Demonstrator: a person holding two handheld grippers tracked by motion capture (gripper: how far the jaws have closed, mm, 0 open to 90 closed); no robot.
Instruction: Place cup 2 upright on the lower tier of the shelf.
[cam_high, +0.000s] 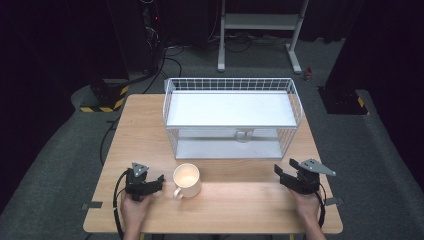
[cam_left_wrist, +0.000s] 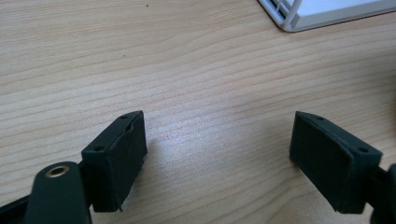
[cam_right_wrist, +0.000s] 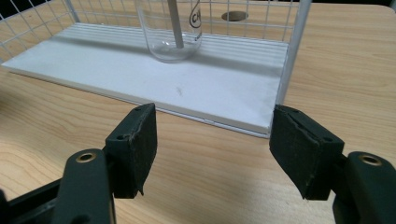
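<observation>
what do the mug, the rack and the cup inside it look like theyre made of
The mug looks like glazed ceramic: cream, smooth, thick-walled, with a soft sheen. The rack looks like white-coated metal wire, a thin grid with rounded corners; its flat shelves could be coated metal or plastic. The cup is clear glass or plastic; the shelf shows through it, and which it is cannot be told.
</observation>
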